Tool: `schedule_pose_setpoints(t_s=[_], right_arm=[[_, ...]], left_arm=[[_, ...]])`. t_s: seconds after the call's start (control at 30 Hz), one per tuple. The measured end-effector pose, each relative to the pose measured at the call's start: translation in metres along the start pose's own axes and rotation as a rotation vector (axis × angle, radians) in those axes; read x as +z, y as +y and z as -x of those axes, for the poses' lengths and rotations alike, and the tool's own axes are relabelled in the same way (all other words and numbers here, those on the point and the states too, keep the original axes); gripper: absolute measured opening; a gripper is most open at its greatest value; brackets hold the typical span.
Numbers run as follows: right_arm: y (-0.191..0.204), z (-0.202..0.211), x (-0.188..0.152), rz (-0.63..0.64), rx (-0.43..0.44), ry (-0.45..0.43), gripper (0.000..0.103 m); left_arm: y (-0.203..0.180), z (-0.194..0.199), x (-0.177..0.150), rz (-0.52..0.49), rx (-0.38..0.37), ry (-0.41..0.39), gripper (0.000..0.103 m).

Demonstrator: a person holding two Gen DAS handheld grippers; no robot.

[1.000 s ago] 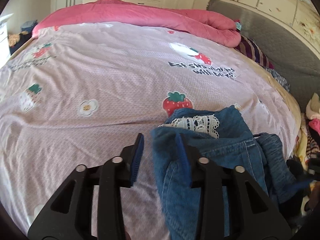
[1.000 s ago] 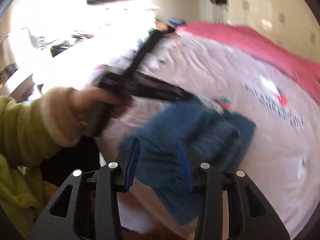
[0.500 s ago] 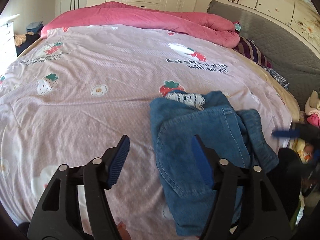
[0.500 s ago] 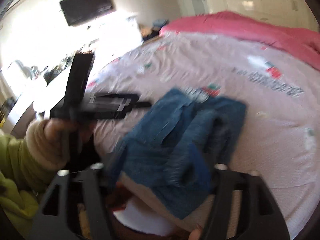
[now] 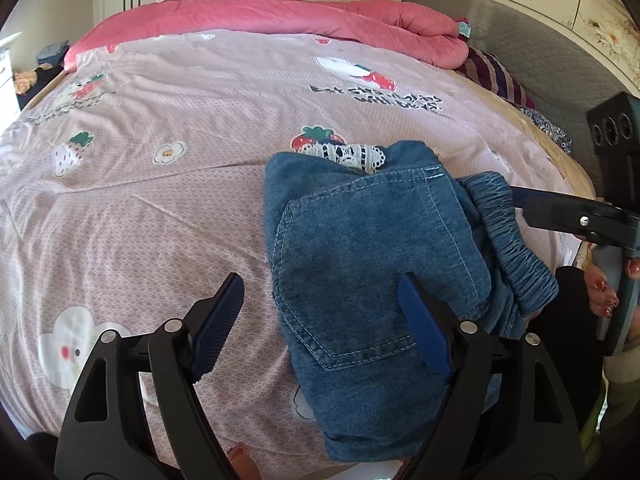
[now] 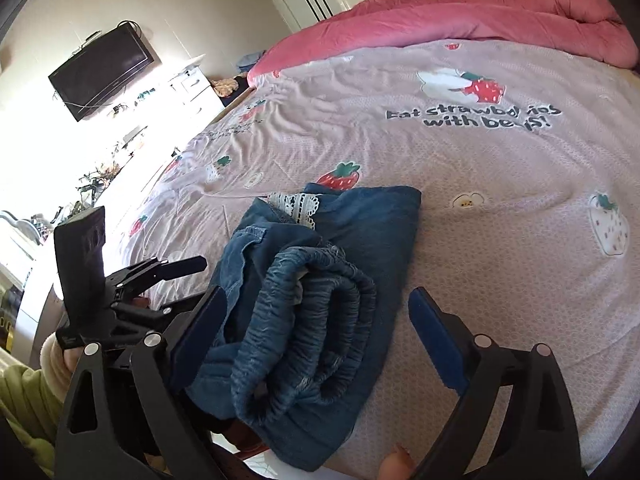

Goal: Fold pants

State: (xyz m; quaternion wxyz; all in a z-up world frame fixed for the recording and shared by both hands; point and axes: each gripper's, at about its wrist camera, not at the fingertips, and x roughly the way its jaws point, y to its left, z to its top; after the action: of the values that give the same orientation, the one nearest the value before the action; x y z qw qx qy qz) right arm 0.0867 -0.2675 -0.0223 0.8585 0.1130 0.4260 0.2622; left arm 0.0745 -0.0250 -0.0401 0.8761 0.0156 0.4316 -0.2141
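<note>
Blue denim pants (image 5: 372,264) with lace trim and elastic waistband, already folded compact on pink strawberry-print bedsheet (image 5: 160,208), lying between opening, released jaws of left gripper (image 5: 320,316) and right gripper (image 6: 316,320); probably only tidying left.

Blue denim pants (image 5: 372,264) with pale contrast stitching round the pocket, and a peek of white lace trim (image 5: 346,154) with dark openwork gaps. Under them, a dusty-pink bedsheet (image 5: 168,208) with a fine white lattice print — red strawberries with green tops, white flowers with yellow centres, black lettering. Behind it, a solid coral-pink comforter (image 5: 280,16). A purple-and-cream striped cloth (image 5: 494,76) sits against the grey quilted headboard (image 5: 532,44). Both grippers are black with royal-blue pads (image 5: 218,320) — and there's a lime-green sleeve (image 6: 24,404) with a cream cuff.
</note>
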Motion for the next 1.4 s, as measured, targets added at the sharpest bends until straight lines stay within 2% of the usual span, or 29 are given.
schedule_pose_setpoints(t_s=[0.23,0.4,0.43,0.5,0.57,0.63,0.67,0.73,0.83,0.97,1.13,1.23,1.33,1.4], right_arm=[[-0.014,-0.034,0.002,-0.033,-0.013,0.068,0.093],[-0.021,-0.045,-0.003,-0.037,0.008,0.075,0.093],[-0.022,-0.046,-0.003,-0.041,0.015,0.074,0.091],[-0.025,-0.048,-0.004,-0.053,0.042,0.074,0.078],[-0.028,-0.049,-0.005,-0.071,0.075,0.076,0.066],[-0.03,-0.049,-0.005,-0.087,0.091,0.073,0.058],[-0.031,-0.049,-0.006,-0.097,0.096,0.066,0.052],[-0.028,-0.046,-0.006,-0.087,0.077,0.05,0.046],[-0.005,-0.037,-0.007,0.02,-0.002,0.003,0.04],[0.014,-0.027,0.001,0.111,-0.021,-0.048,0.038],[0.023,-0.019,0.029,0.155,-0.029,-0.125,0.038],[0.023,-0.024,0.052,0.164,-0.033,-0.167,0.038],[0.014,-0.042,0.071,0.147,-0.033,-0.165,0.038],[0.005,-0.061,0.076,0.133,-0.046,-0.126,0.038]], left_arm=[[0.006,-0.01,-0.002,0.024,-0.006,0.019,0.081],[0.011,-0.019,-0.003,0.063,-0.043,0.033,0.083],[0.013,-0.021,-0.003,0.076,-0.058,0.036,0.083],[0.015,-0.023,-0.002,0.089,-0.076,0.04,0.083],[0.015,-0.024,-0.002,0.094,-0.097,0.045,0.076],[0.012,-0.025,0.0,0.1,-0.151,0.05,0.053],[0.01,-0.025,0.0,0.098,-0.161,0.051,0.05],[0.004,-0.023,0.001,0.076,-0.157,0.041,0.037],[-0.002,-0.019,0.004,0.06,-0.146,0.02,0.025],[-0.001,-0.013,0.013,0.064,-0.135,-0.007,0.021],[-0.001,0.005,0.042,0.02,-0.061,-0.115,0.02],[0.004,0.002,0.061,0.01,-0.019,-0.155,0.02],[0.016,-0.016,0.073,0.02,0.009,-0.15,0.021],[0.024,-0.029,0.074,0.04,0.015,-0.13,0.021]])
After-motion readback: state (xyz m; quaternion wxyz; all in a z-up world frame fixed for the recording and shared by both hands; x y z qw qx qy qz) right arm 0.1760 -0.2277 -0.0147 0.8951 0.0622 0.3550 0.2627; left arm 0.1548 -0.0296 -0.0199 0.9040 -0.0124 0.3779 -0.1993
